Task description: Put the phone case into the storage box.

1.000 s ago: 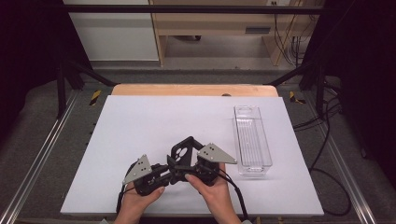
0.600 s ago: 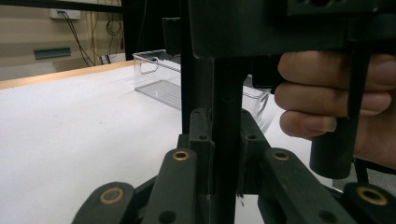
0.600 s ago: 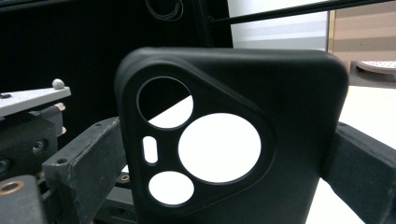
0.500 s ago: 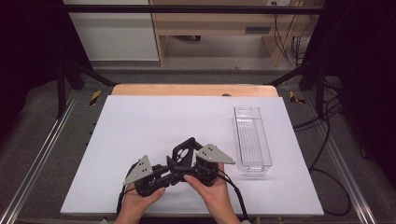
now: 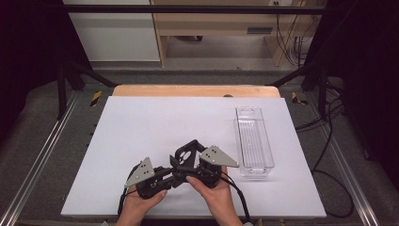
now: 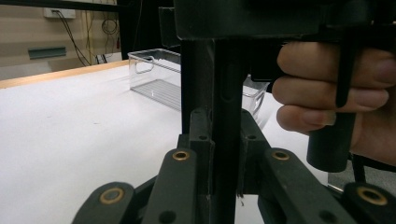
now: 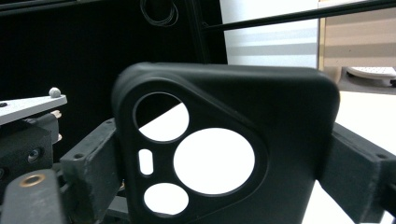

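A black phone case with round camera cut-outs is held up between both grippers near the table's front edge. My left gripper is shut on the case's thin edge, which stands edge-on between the closed jaws. My right gripper spans the case's width, with one wide-set jaw against each side. Its jaws have just been closing a little on the case. A hand grips each gripper's handle.
A long clear plastic bin lies at the right of the white table, also seen behind the left jaws. Cables trail off the table's front edge. A wooden strip runs along the far edge.
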A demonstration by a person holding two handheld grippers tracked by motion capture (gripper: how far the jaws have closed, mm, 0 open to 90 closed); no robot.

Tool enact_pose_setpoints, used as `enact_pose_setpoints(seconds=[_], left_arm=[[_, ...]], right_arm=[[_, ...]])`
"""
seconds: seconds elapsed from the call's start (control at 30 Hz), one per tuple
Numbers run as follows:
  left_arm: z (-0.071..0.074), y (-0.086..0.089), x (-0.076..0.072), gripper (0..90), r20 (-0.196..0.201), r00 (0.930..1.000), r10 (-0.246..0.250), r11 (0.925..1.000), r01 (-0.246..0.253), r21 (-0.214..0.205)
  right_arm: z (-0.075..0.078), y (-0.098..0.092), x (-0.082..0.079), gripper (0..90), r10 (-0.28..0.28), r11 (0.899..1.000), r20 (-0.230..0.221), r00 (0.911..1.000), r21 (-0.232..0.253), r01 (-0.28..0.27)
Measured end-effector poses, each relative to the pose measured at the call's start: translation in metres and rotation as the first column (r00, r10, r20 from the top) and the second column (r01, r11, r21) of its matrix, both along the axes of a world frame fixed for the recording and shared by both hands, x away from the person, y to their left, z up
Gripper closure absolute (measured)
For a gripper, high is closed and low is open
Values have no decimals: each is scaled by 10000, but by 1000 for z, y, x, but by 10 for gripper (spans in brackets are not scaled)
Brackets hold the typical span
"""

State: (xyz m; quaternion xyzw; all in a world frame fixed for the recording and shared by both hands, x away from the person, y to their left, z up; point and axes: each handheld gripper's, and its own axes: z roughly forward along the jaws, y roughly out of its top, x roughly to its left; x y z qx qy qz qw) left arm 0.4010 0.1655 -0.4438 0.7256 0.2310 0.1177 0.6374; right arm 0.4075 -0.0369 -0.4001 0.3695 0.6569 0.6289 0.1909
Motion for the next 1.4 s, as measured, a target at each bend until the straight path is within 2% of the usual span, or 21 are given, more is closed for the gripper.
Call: enact_pose_setpoints(seconds=[0.5,0.83,0.93,1.07,1.2,1.4], left_arm=[[-2,-2,1,802,-52,10000,64,9999,-64,81],[-3,-3,0,801,-95,9999,133,9999,-133,27],[-3,-3,1,798,-229,9997,104,9999,-105,-64],[-3,-3,1,787,-176,9998,116,9999,-116,-32],[-2,-2,2,619,-193,9985,513,9987,-513,1],[-2,-5,2,434,-22,9976,688,9975,-688,188]], right_arm=[[0,1,-2,129,-368,9990,-203,9991,-261,363],[0,-1,-1,133,-424,9991,-580,9974,-36,423],[0,-1,-1,135,-470,9989,-629,9969,-39,468],[-1,-2,-1,136,-583,9983,-793,9951,30,587],[-2,-4,1,136,-737,9973,-823,9939,-76,733],[-1,-6,2,136,-843,9964,-722,9938,-146,835]])
